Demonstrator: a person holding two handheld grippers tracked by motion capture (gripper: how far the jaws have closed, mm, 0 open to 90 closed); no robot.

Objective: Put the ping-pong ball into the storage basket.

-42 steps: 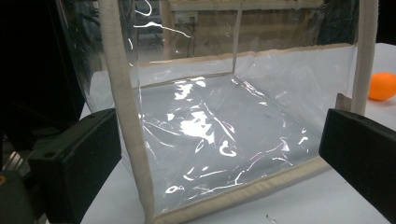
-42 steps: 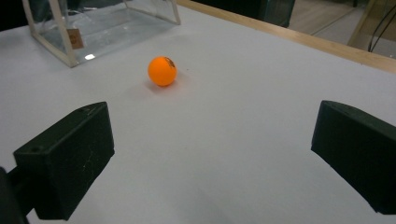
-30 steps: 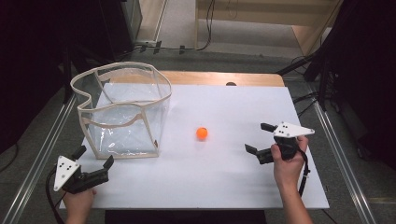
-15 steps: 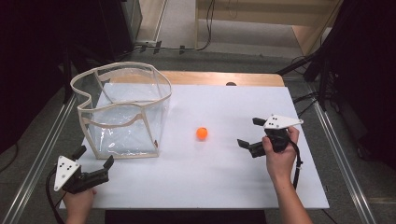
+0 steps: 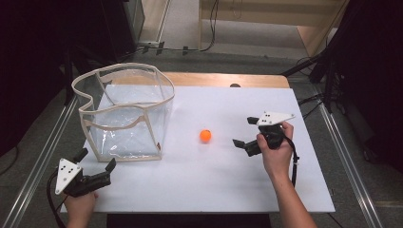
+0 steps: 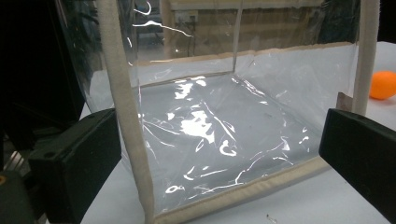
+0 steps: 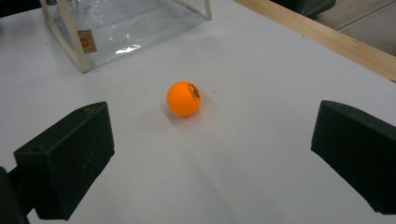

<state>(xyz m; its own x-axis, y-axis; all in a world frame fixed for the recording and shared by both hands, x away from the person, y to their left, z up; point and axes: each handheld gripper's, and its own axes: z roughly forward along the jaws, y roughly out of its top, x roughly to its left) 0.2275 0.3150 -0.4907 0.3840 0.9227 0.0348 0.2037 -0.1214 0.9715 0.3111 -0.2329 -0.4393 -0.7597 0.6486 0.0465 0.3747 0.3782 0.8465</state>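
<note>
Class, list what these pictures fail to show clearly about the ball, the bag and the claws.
- Small orange ball: its black print is too small to read, right gripper view.
- Clear plastic bag with beige trim: top cut off by the frame edge, left gripper view.
- Bag's brown label: blurred.

Orange ping-pong ball (image 5: 205,136) on the white worktop (image 5: 228,185)
Small, round, dark print on top; it rests alone, right of the clear bag (image 5: 124,114), apart from it.

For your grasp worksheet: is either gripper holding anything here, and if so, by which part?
Nothing is held. The right gripper is open, short of the orange ball; the left gripper is open, facing the clear bag.
</note>
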